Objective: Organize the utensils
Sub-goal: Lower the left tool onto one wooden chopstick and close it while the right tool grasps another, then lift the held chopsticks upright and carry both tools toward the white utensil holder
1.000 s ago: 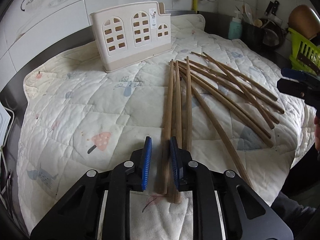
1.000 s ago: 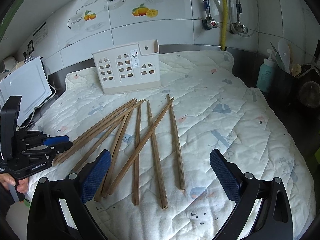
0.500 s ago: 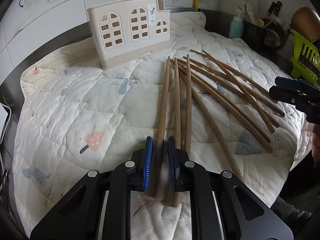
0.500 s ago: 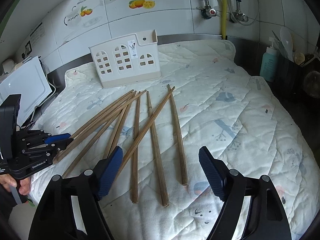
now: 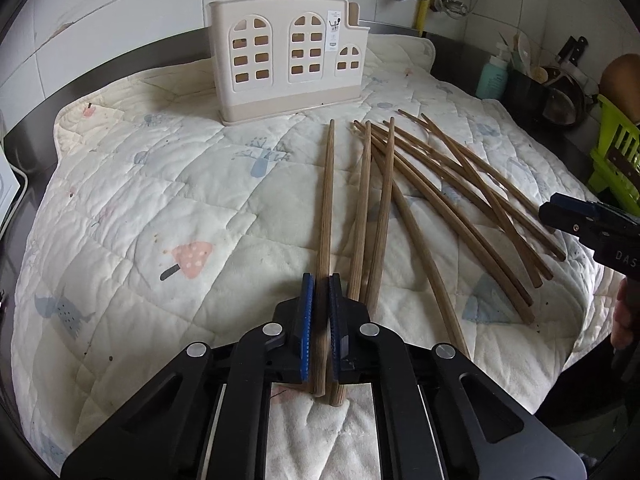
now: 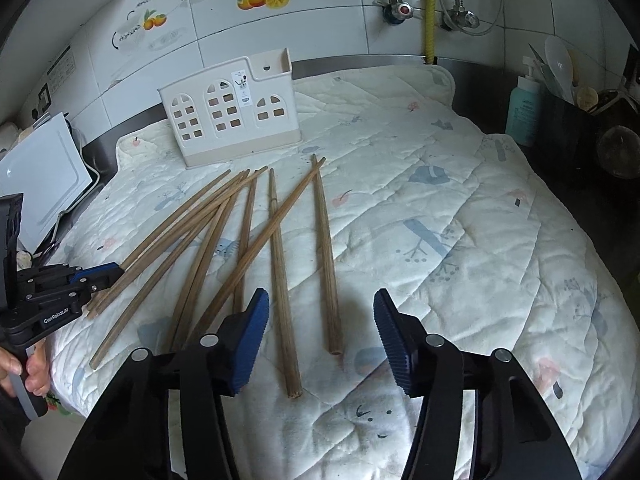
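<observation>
Several long wooden chopsticks lie fanned on a white quilted mat. My left gripper is shut on one chopstick near its thick end; it points toward the beige utensil holder with arched holes at the back. In the right wrist view the holder stands behind the chopsticks. My right gripper is open, its blue pads astride the near ends of two chopsticks, touching neither. The left gripper shows at that view's left edge.
The tiled wall with pipes is behind. A teal bottle and a black container of utensils stand at the right. A white board leans at the left. A green rack is beyond the mat's right edge.
My left gripper has closed on one chopstick and swung it away from the pile, leftward. My right gripper has moved forward and down over two chopsticks, its jaws narrower than before.
</observation>
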